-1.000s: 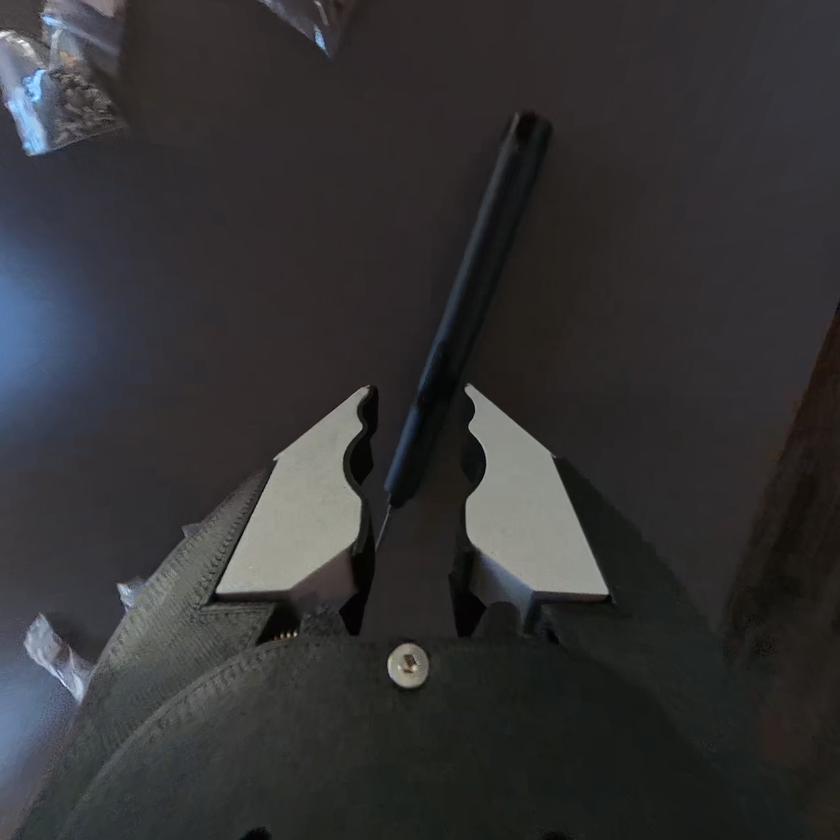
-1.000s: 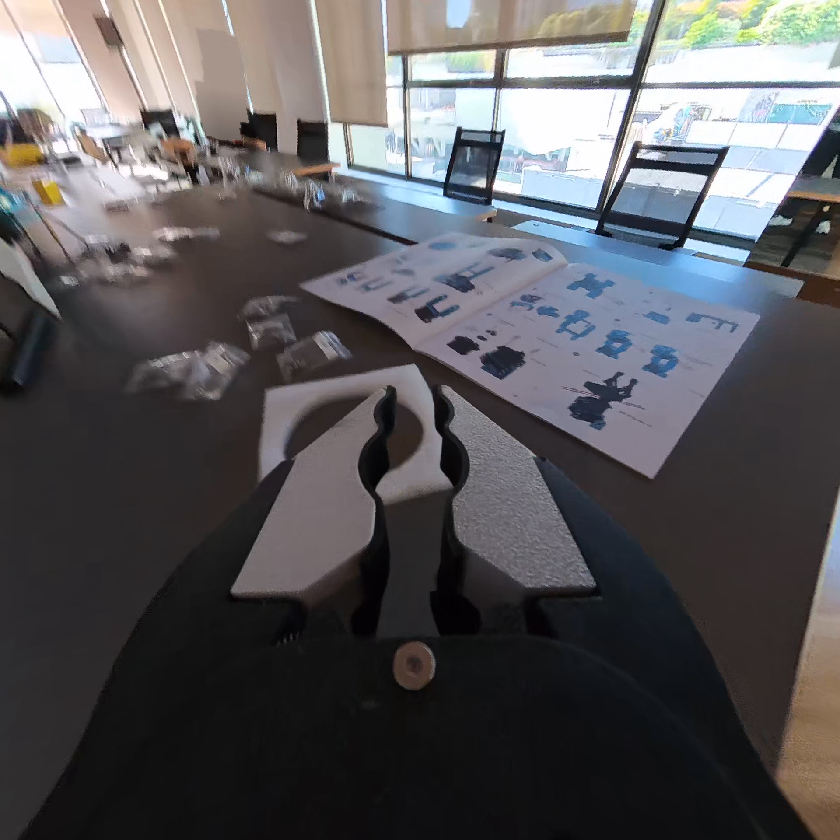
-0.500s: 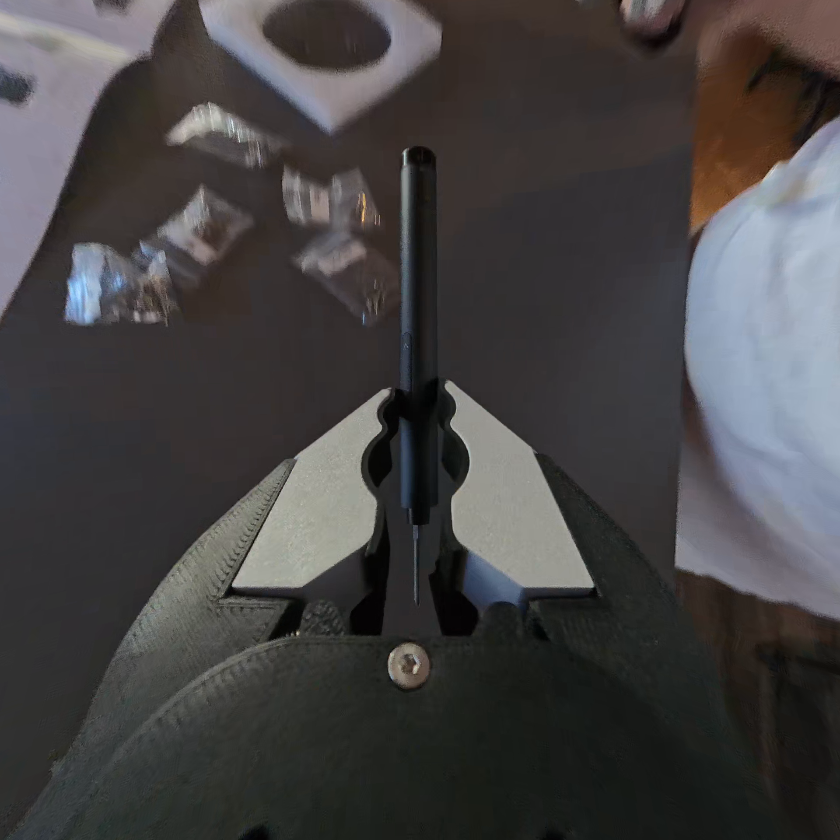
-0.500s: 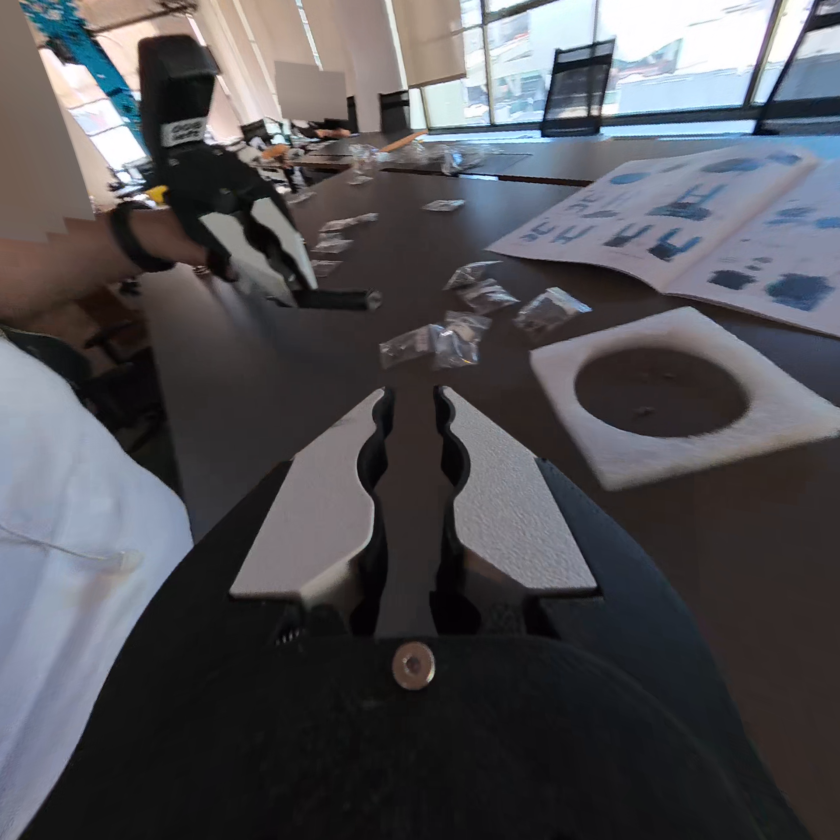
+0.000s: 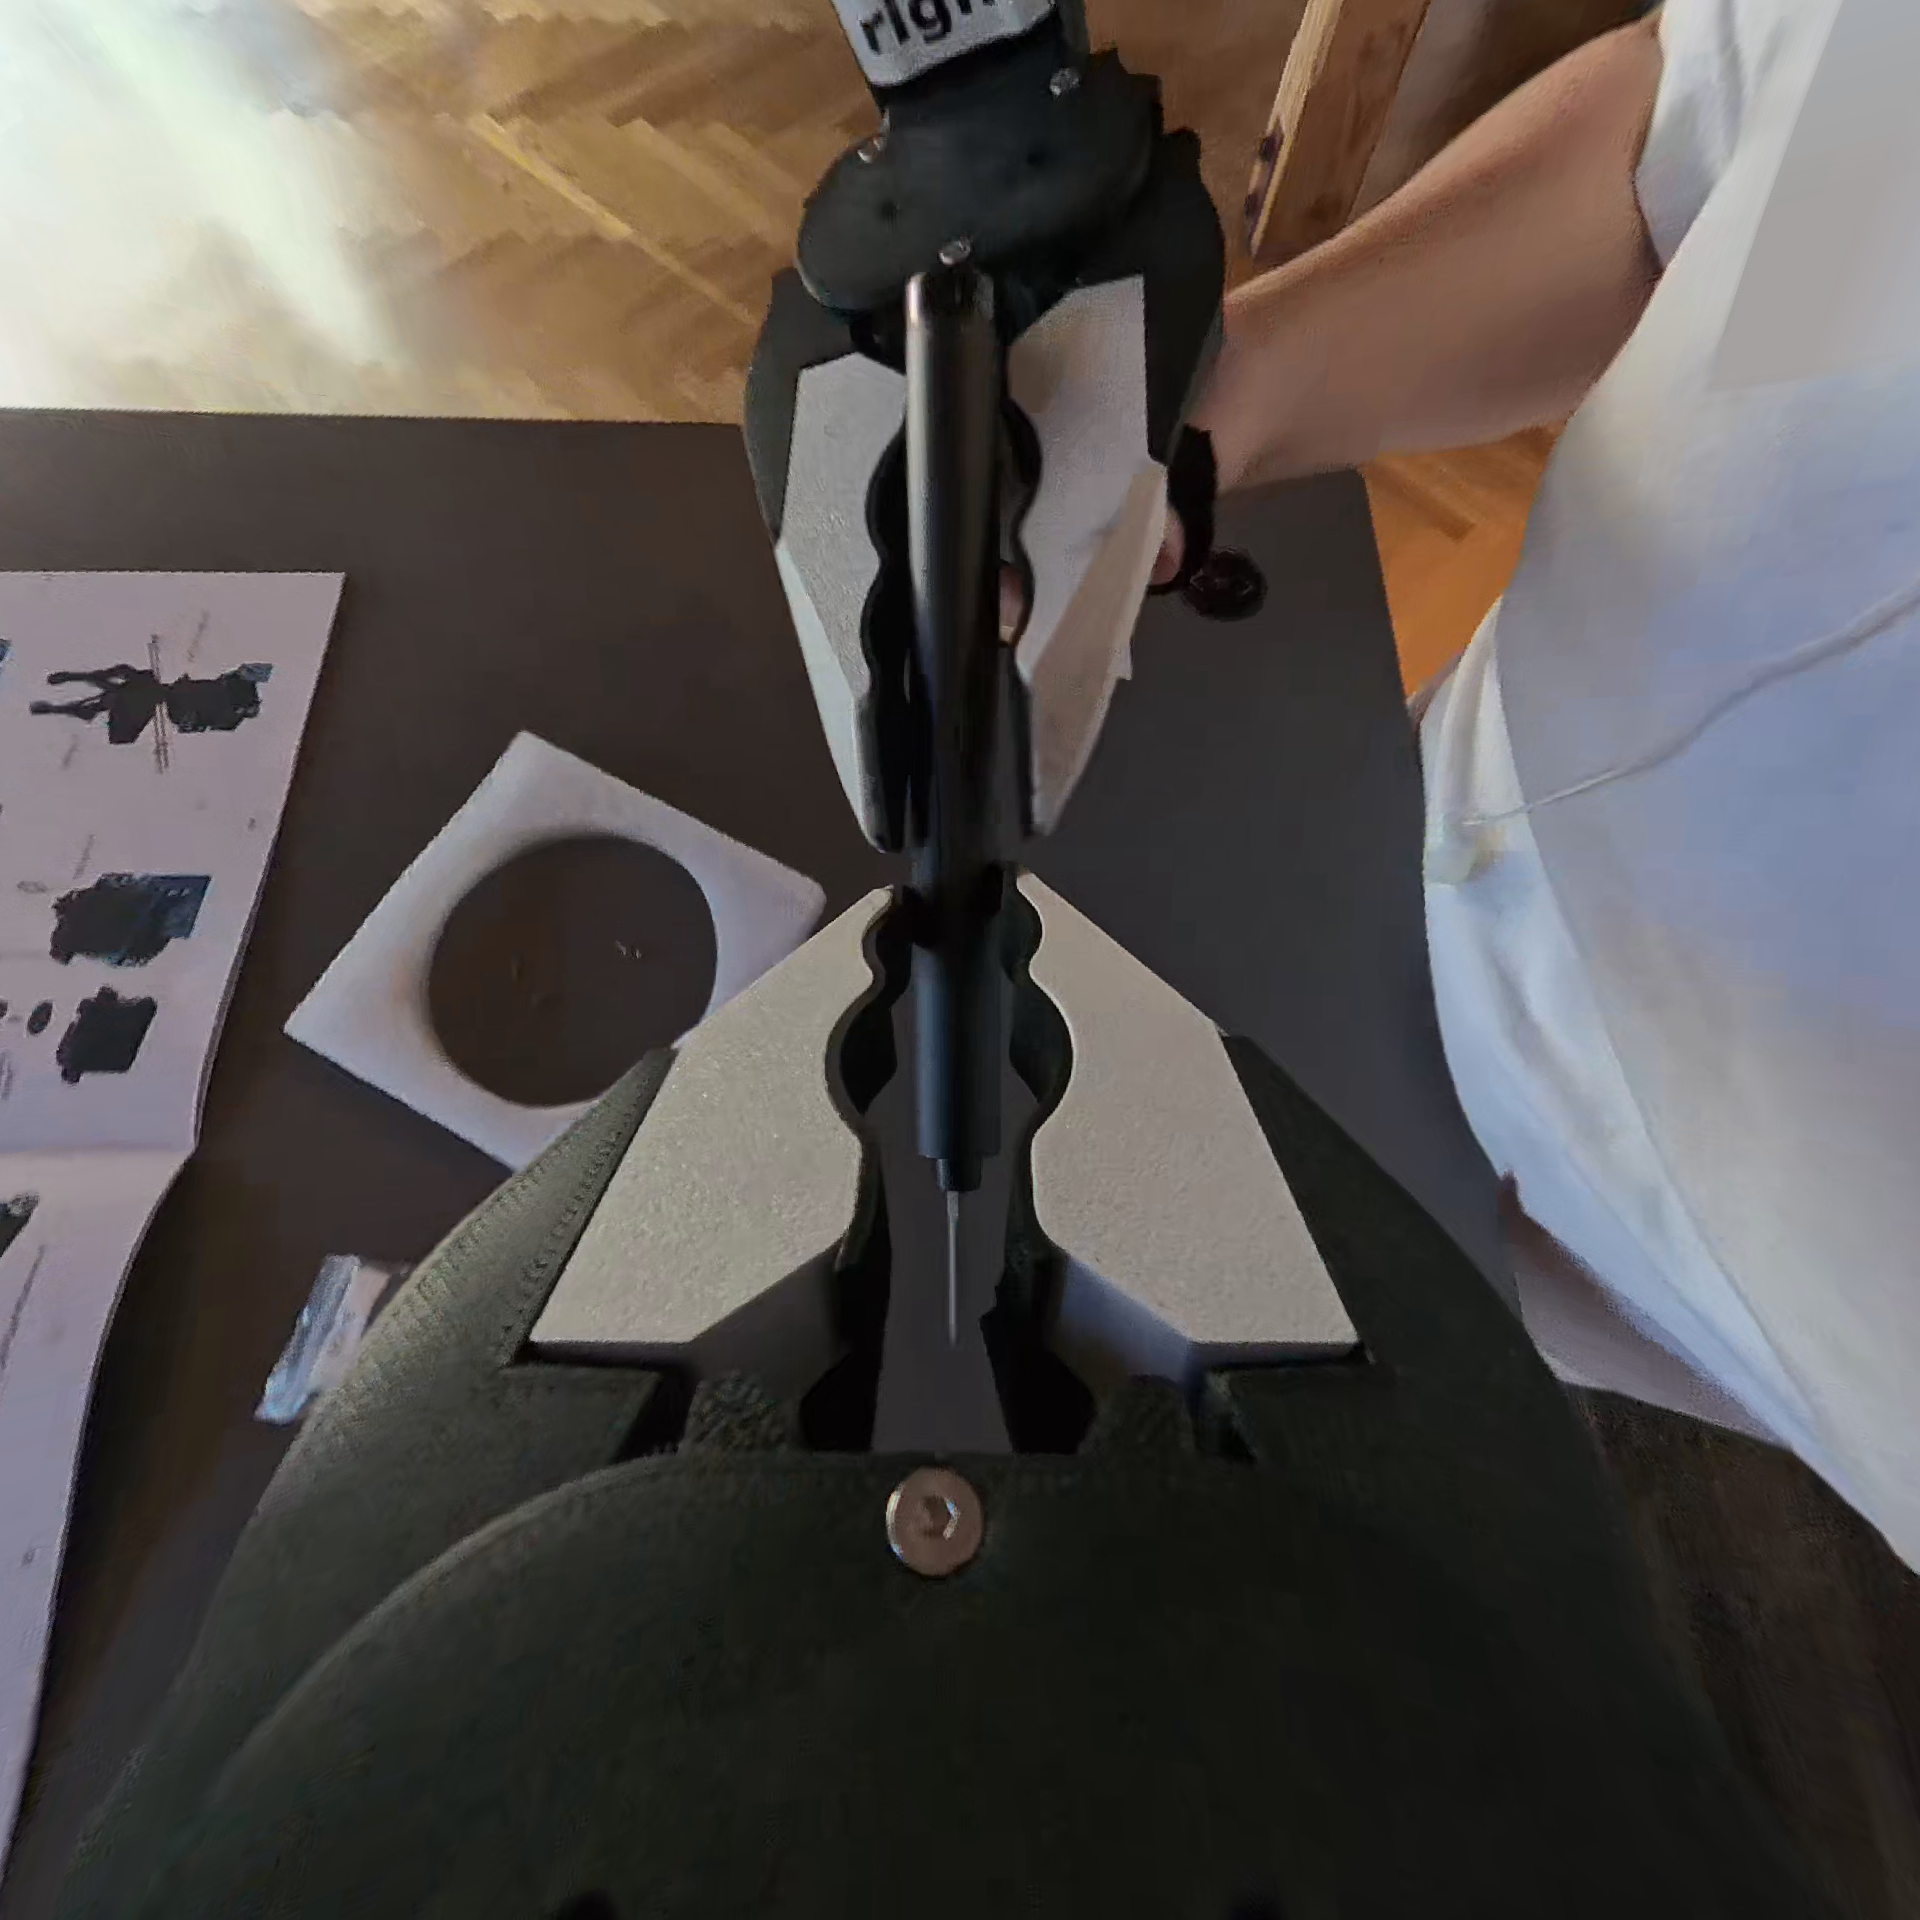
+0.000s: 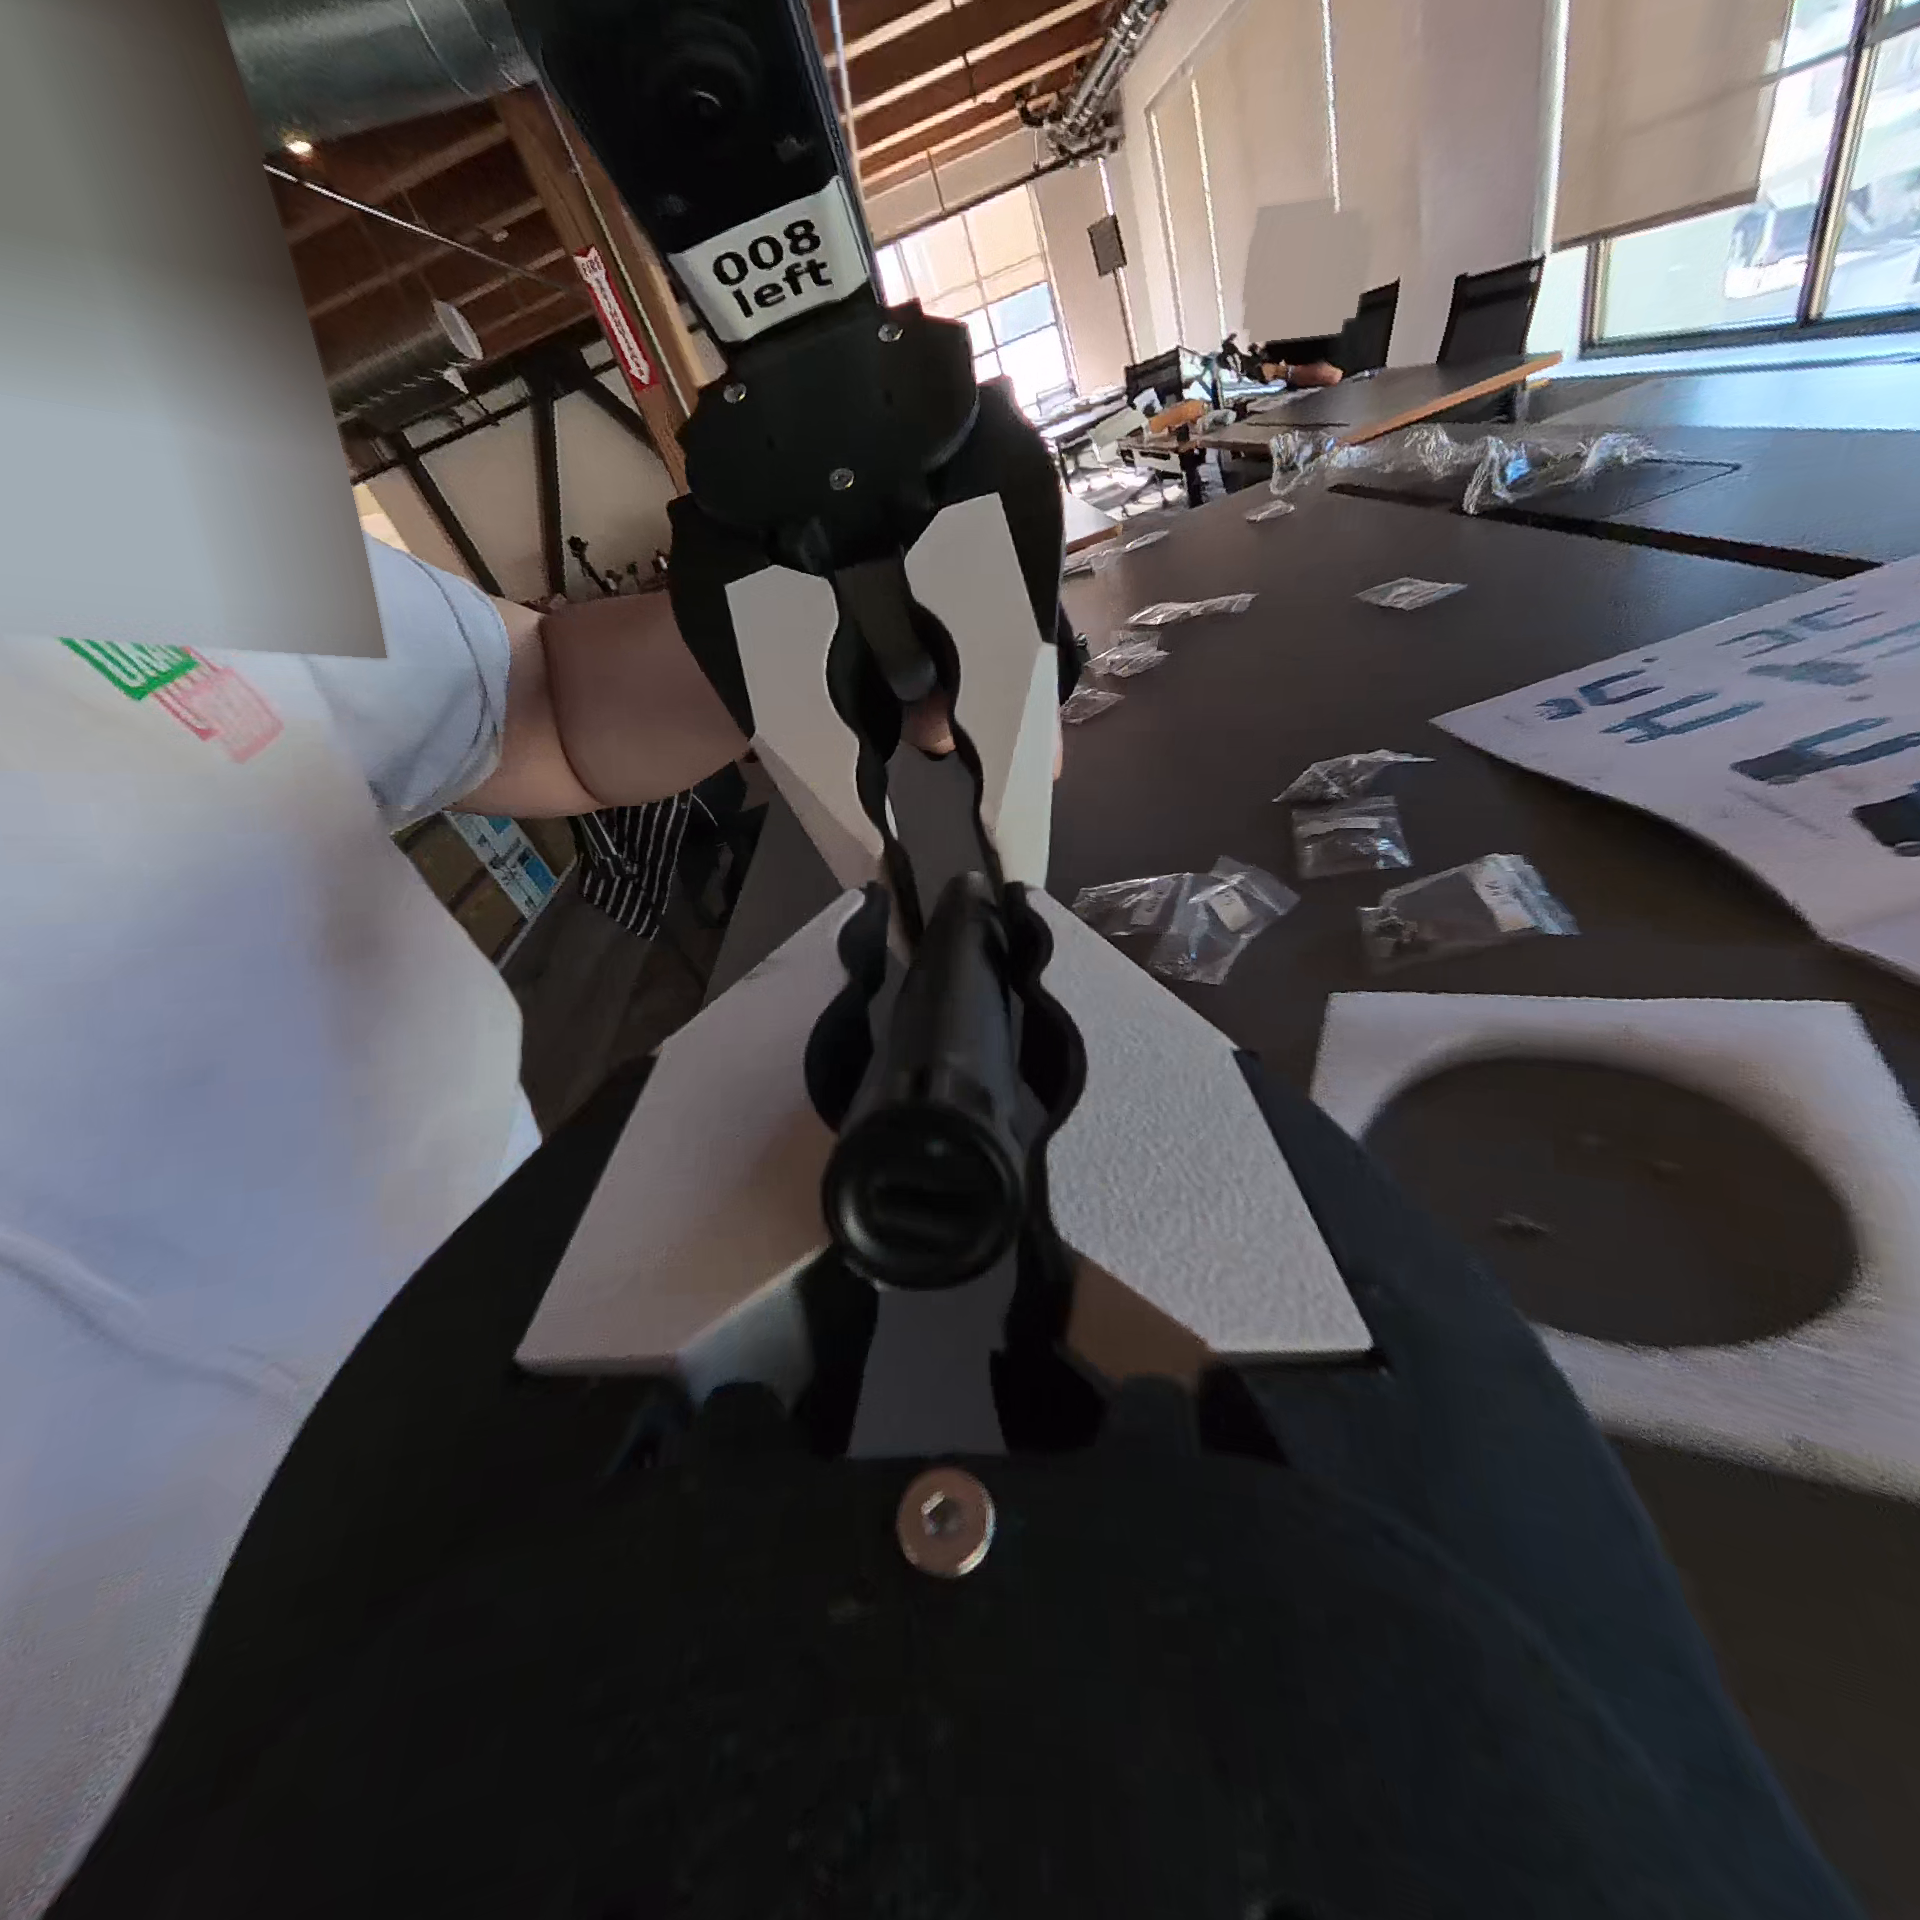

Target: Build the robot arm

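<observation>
A slim black precision screwdriver [image 5: 952, 1039] hangs in the air over the dark table [image 5: 540, 520], held between my two grippers, which face each other tip to tip. My left gripper [image 5: 954, 904] is shut on its front part, the thin metal bit pointing back toward the camera. My right gripper [image 5: 956, 826] closes around the rear of the handle. In the right wrist view the handle's round end cap [image 6: 925, 1195] sits between my right gripper's fingers [image 6: 945, 904], with the left gripper [image 6: 940, 873] just beyond.
A white foam square with a round hole [image 5: 416, 956] lies on the table below, also in the right wrist view [image 6: 1403, 1039]. An open printed booklet [image 5: 135, 831] lies beside it. Several small clear bags [image 6: 1184, 914] are scattered farther off. A person in a white shirt [image 5: 1662, 831] stands close by.
The left gripper closed on the screwdriver, lifted it off the table and swung it toward the right gripper. The right gripper turned to face it and now encloses the handle's rear end.
</observation>
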The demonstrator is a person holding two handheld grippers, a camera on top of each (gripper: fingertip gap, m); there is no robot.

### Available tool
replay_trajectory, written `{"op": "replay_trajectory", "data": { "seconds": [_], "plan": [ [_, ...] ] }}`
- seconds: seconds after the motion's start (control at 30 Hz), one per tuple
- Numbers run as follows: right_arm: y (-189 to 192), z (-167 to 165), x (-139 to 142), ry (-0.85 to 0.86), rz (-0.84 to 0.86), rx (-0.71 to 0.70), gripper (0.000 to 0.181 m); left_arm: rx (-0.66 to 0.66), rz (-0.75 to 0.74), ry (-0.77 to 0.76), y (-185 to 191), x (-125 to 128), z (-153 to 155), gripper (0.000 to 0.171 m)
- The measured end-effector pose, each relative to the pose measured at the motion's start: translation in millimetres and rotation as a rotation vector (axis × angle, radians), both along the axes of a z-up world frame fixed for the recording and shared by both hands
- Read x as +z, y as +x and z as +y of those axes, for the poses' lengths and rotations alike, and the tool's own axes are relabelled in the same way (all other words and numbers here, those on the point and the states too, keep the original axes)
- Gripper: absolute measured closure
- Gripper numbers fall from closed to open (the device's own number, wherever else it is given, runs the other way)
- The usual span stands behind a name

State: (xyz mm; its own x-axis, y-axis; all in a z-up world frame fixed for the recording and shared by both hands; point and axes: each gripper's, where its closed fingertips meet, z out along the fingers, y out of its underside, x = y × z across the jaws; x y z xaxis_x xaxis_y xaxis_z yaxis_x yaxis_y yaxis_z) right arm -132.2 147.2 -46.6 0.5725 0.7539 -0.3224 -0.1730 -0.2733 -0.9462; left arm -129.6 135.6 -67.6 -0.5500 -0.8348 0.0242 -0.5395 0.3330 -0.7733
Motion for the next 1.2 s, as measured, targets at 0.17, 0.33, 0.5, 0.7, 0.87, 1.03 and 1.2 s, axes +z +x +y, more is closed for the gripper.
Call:
{"op": "replay_trajectory", "data": {
  "seconds": [0.17, 0.33, 0.5, 0.7, 0.87, 1.03, 1.2],
  "plan": [
    [44, -2, -6, 0.008, 0.032, 0.021, 0.164, 0.047, 0.059, 0.015, 42, -6, -4, 0.156],
    [66, 5, -10, 0.032, 0.047, -0.014, 0.164, 0.104, 0.075, -0.067, 64, -11, 3, 0.155],
    [82, 19, -15, -0.021, 0.076, -0.025, 0.165, 0.193, 0.1, -0.077, 66, -26, 27, 0.154],
    [84, 24, -20, -0.059, 0.115, 0.008, 0.165, 0.222, 0.05, -0.163, 74, -29, 34, 0.171],
    [84, 25, 2, -0.056, 0.174, 0.014, 0.165, 0.235, 0.049, -0.257, 74, -28, 23, 0.148],
    [88, 27, 20, 0.007, 0.164, 0.008, 0.165, 0.228, -0.043, -0.368, 99, -28, -2, 0.142],
    [105, 24, 25, 0.01, 0.222, -0.026, 0.165, 0.221, -0.128, -0.491, 123, -25, -19, 0.15]
  ]
}}
